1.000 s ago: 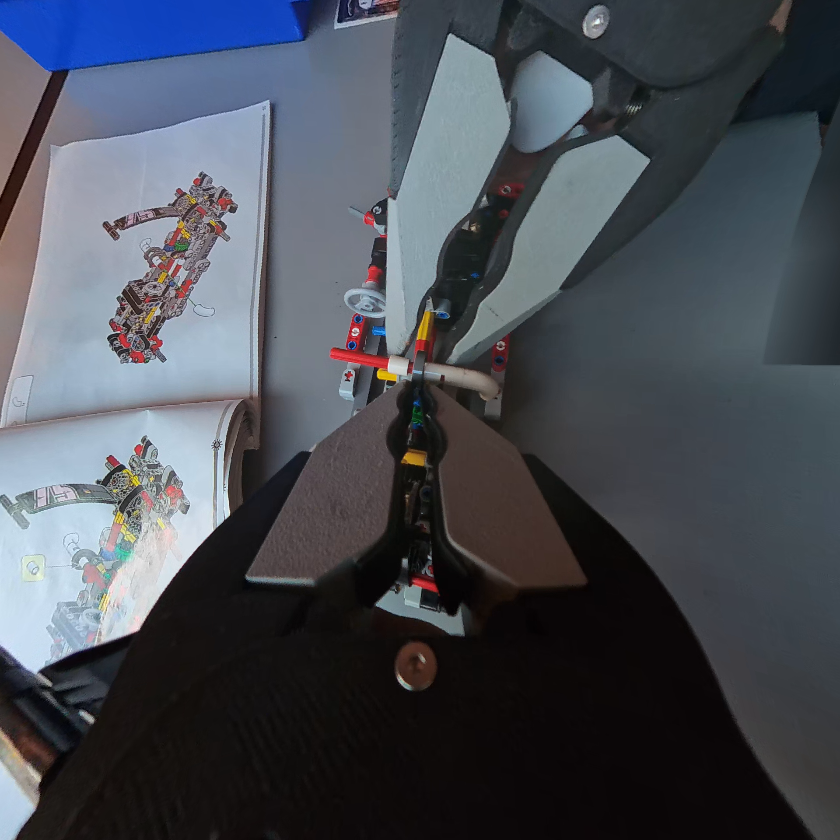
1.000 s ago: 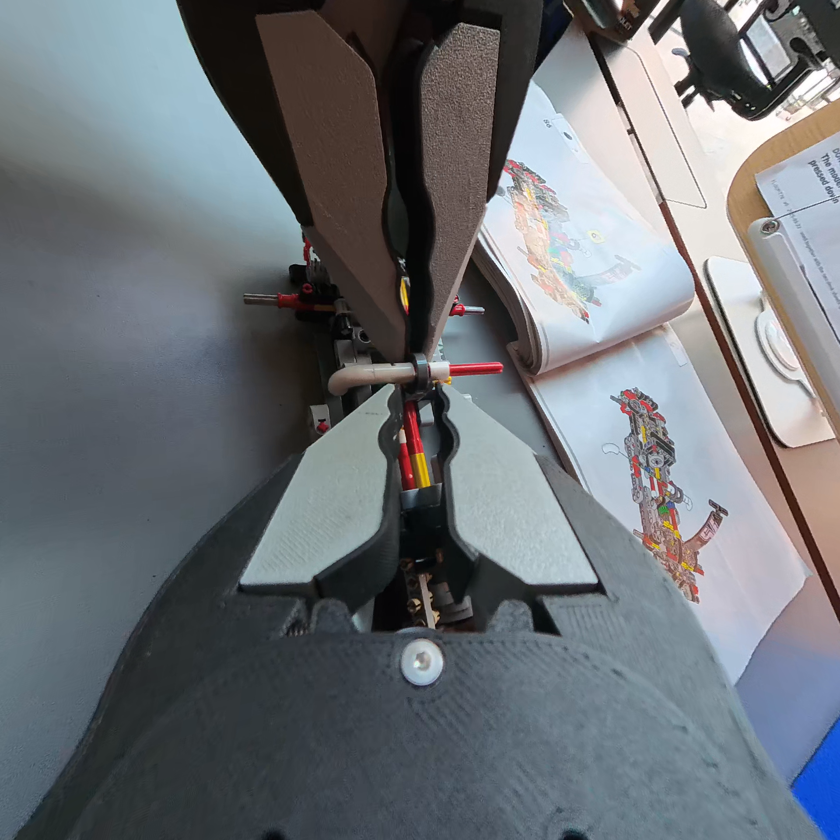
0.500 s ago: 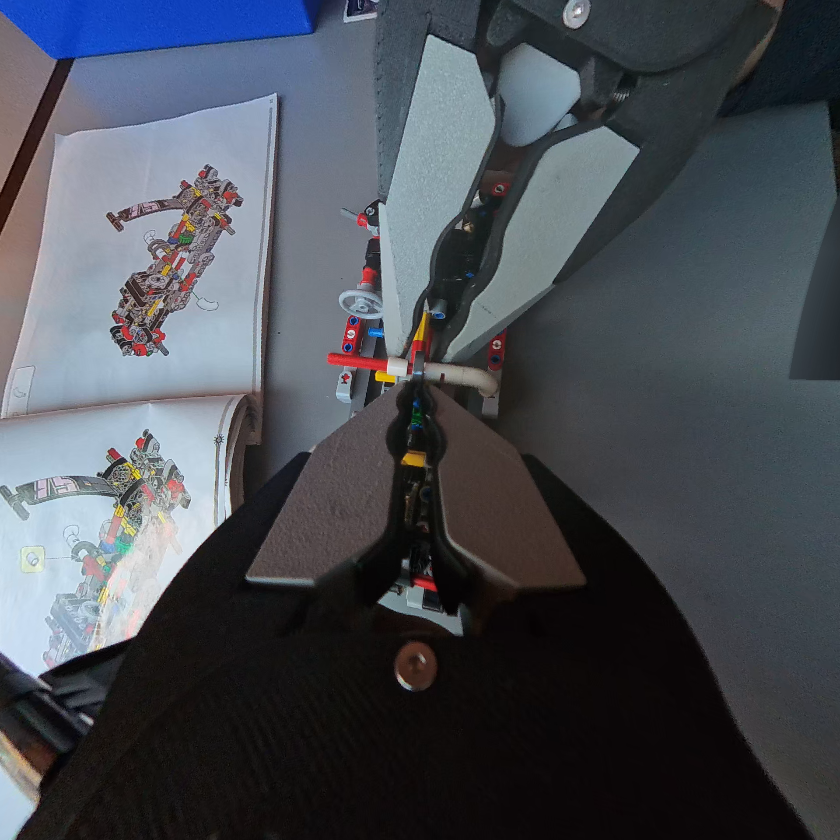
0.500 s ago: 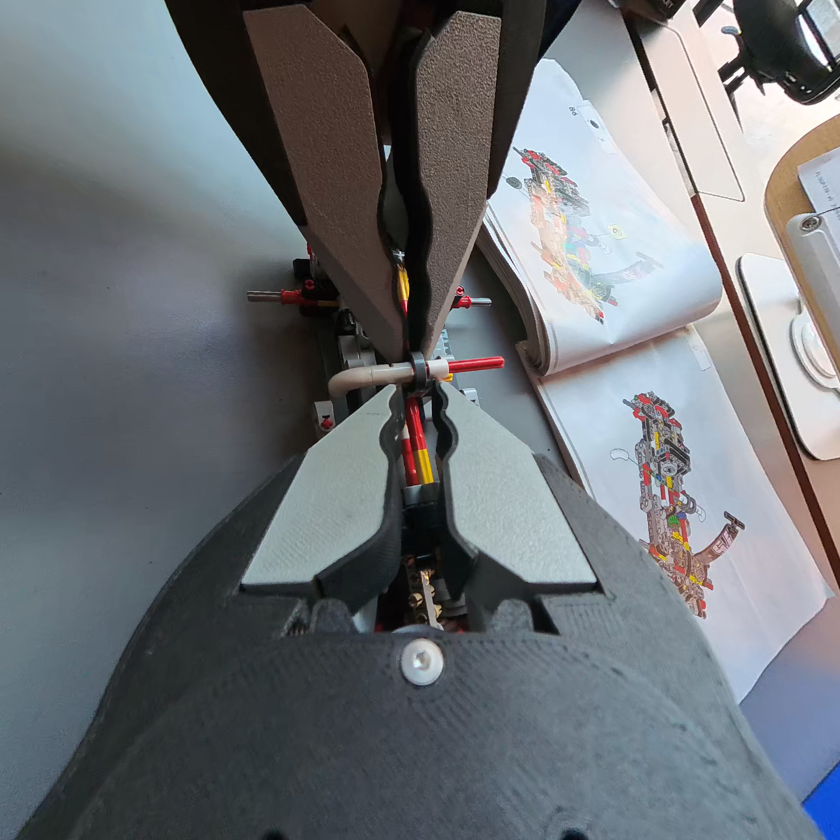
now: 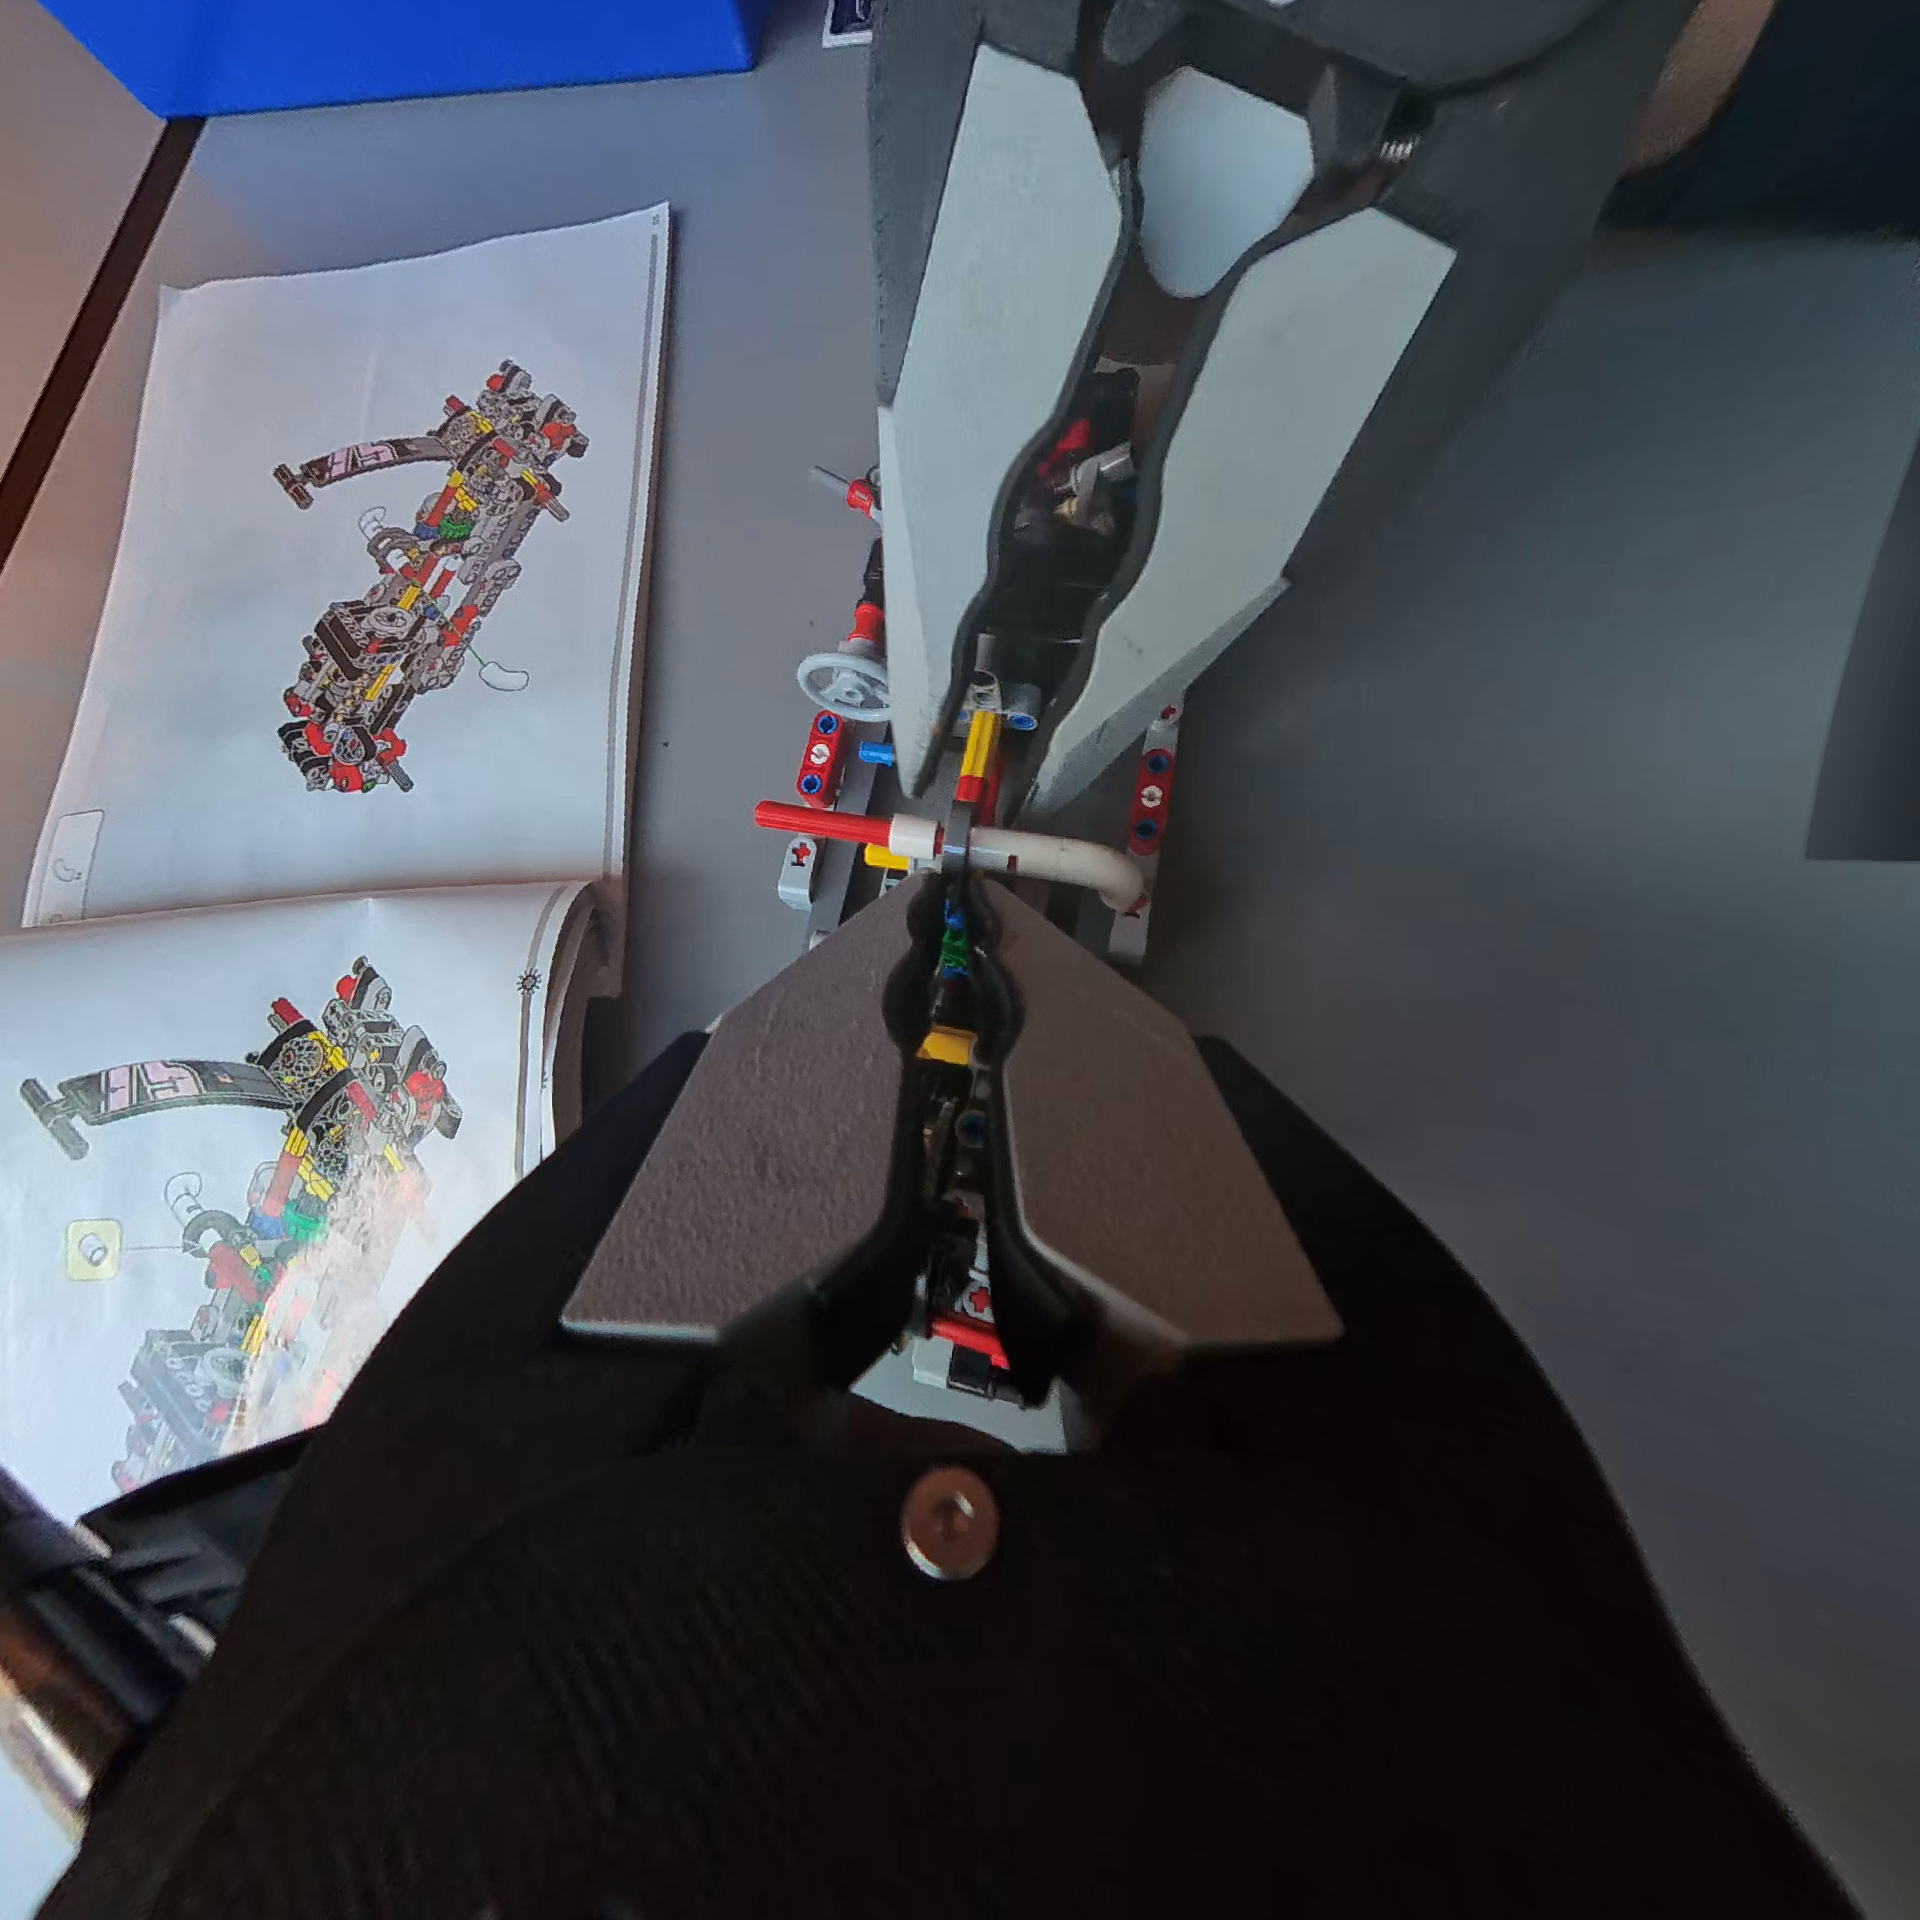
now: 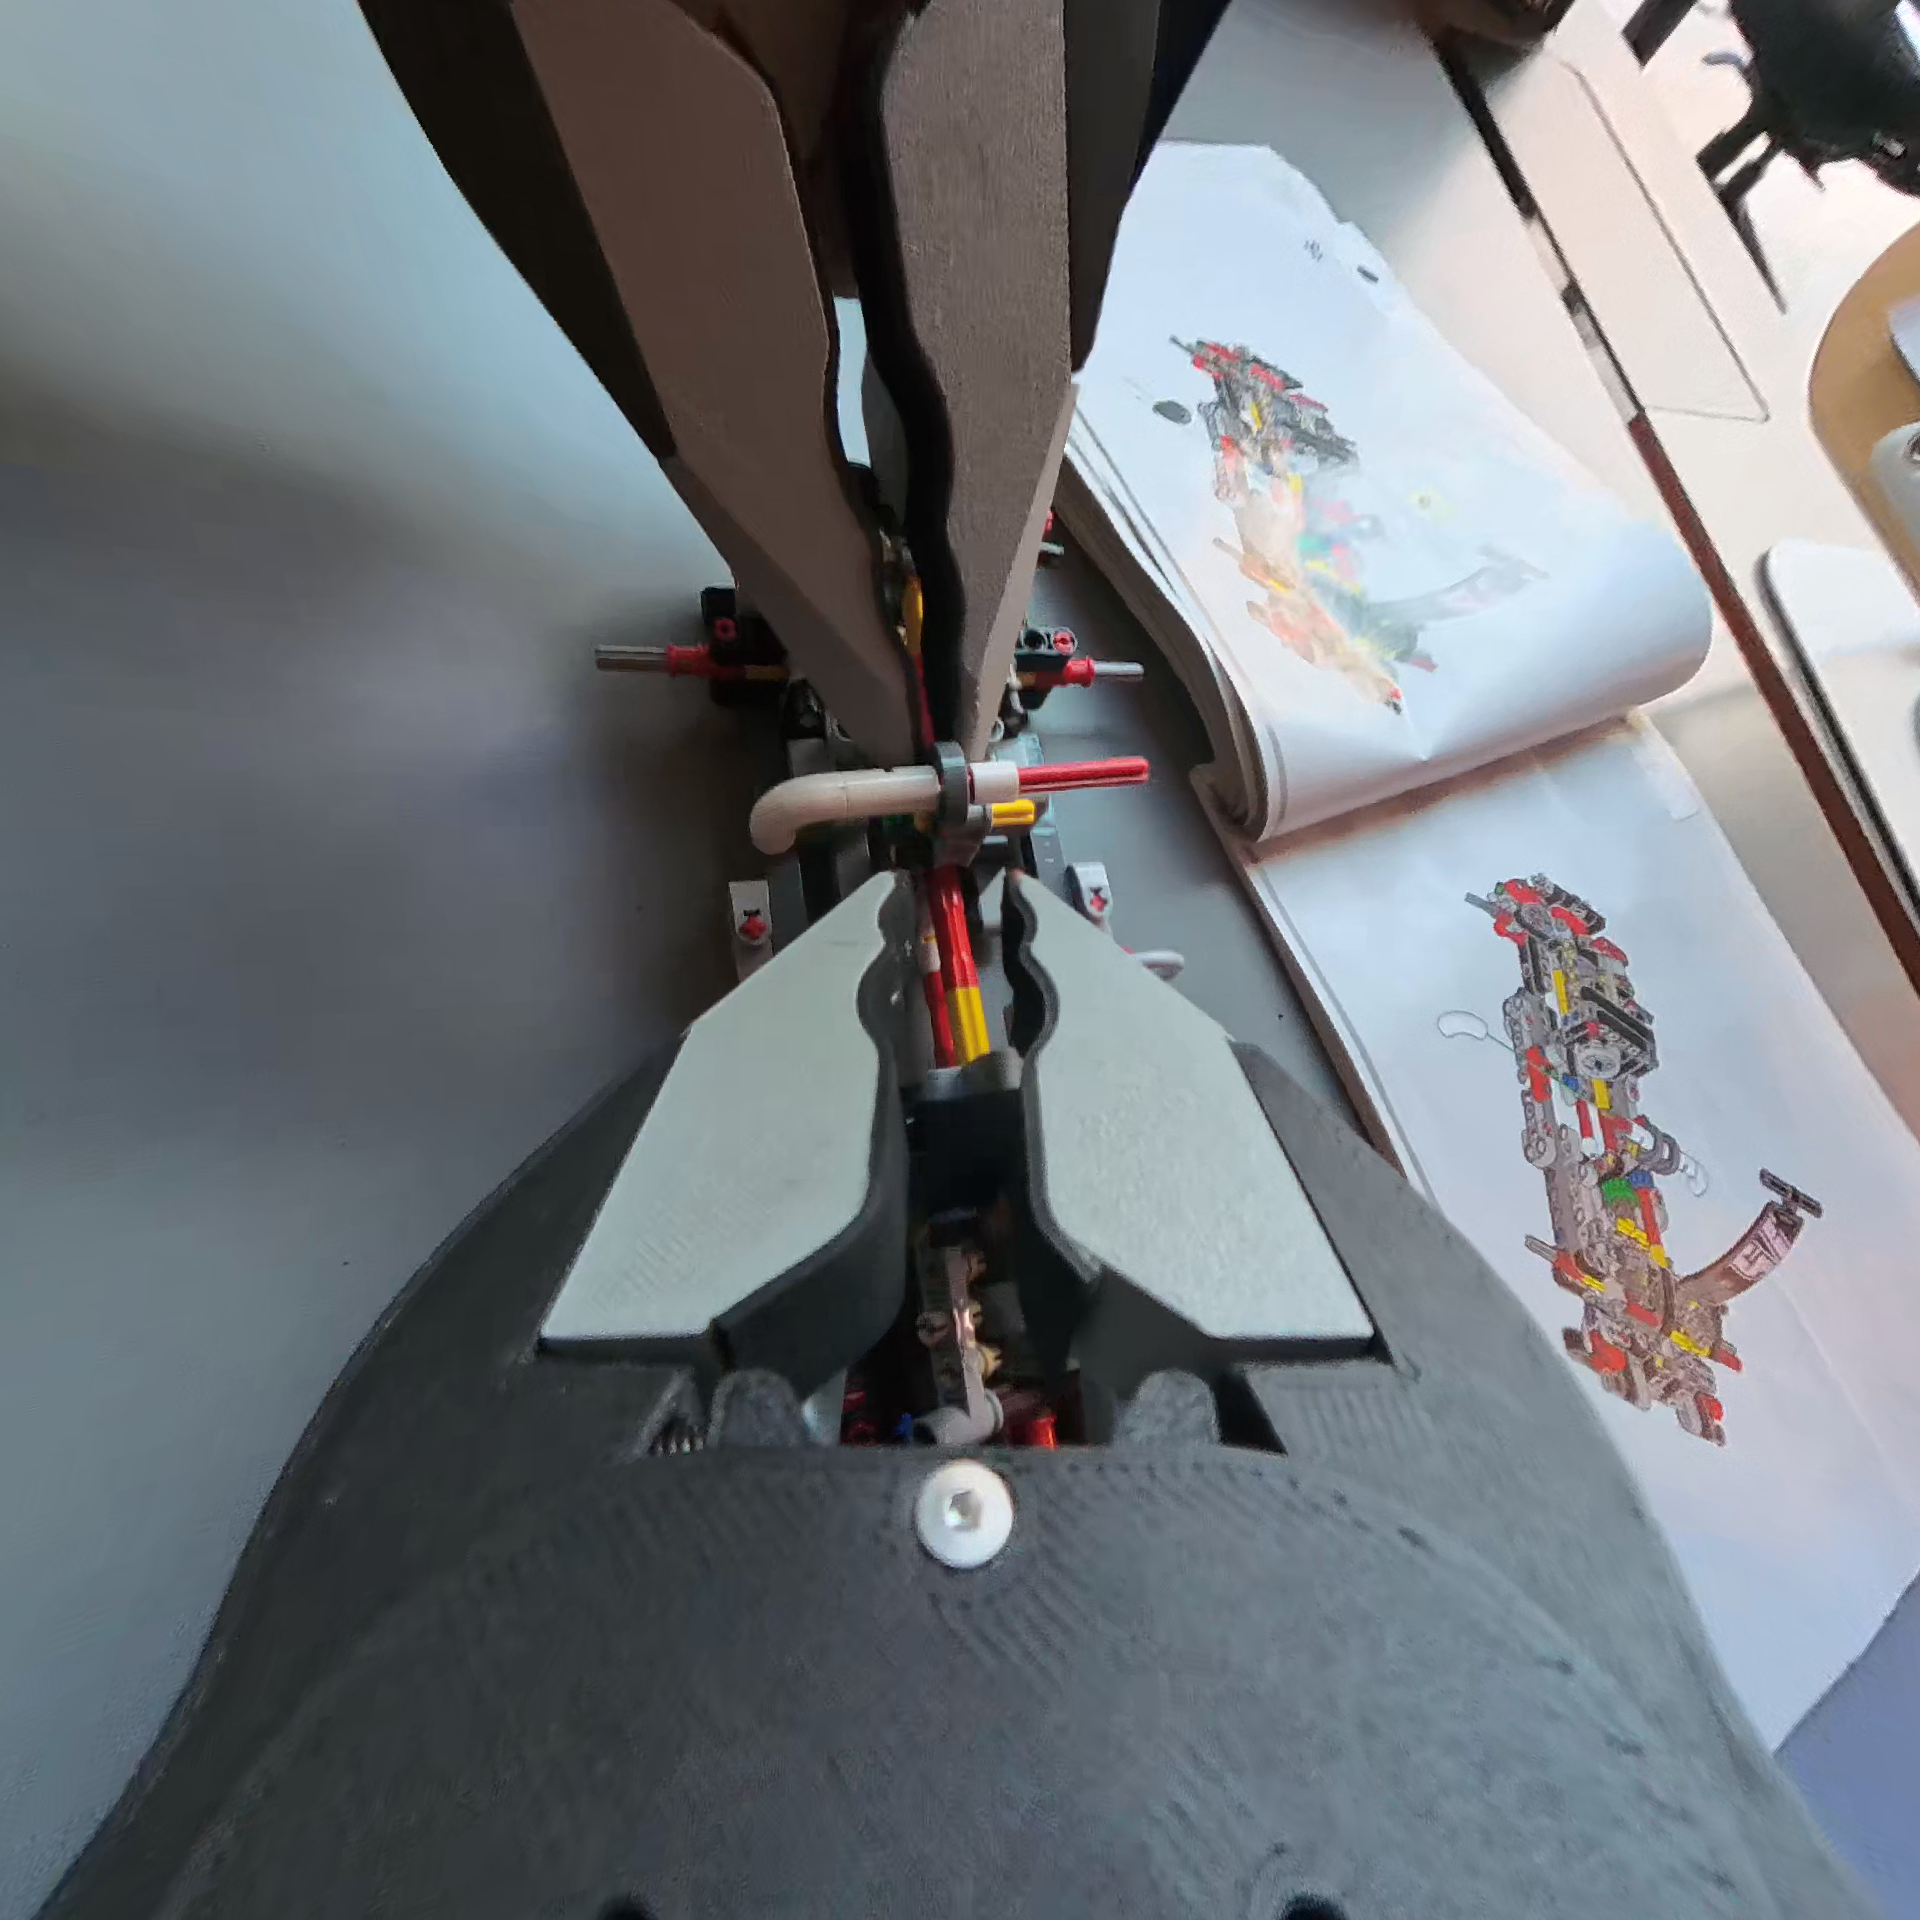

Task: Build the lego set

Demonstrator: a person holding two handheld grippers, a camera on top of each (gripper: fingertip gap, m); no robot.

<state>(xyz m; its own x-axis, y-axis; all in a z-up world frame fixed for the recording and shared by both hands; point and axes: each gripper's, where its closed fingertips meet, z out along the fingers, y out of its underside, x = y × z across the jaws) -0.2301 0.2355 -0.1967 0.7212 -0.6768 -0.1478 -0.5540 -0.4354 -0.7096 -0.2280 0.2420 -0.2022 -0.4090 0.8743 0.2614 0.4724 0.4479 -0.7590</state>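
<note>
Left wrist view, reading from the left: a blue box [image 5: 416, 42] sits at the far left corner of the grey table [image 5: 1507, 935]. An open instruction booklet [image 5: 395, 582] lies along the table's left edge, its pages showing drawings of a vehicle.

Just right of the booklet lies the toy brick model [image 5: 821, 748], a long grey frame with red beams and a light grey steering wheel [image 5: 844, 681] on its left side. Across the model runs a red axle [image 5: 821, 821], which passes through a white bush [image 5: 920, 834] and a dark grey ring [image 5: 956, 840]. It ends on the right in a cream bent tube [image 5: 1081, 860].

My left gripper [image 5: 956, 894], the one with dark fingers, is closed. Its tips meet right at the grey ring and touch it, but I cannot tell whether they pinch it or only rest against it.

The right gripper [image 5: 977, 774], with pale grey fingers, comes in from the far side and points back toward me, over the model.

In the right wrist view, its fingers [image 6: 888, 925] stand apart, with a red and yellow bar [image 6: 951, 966] of the model running lengthwise between them. There is clear space between the bar and the right-hand finger, so the bar is not clamped. To the right of the model the table is bare.
</note>
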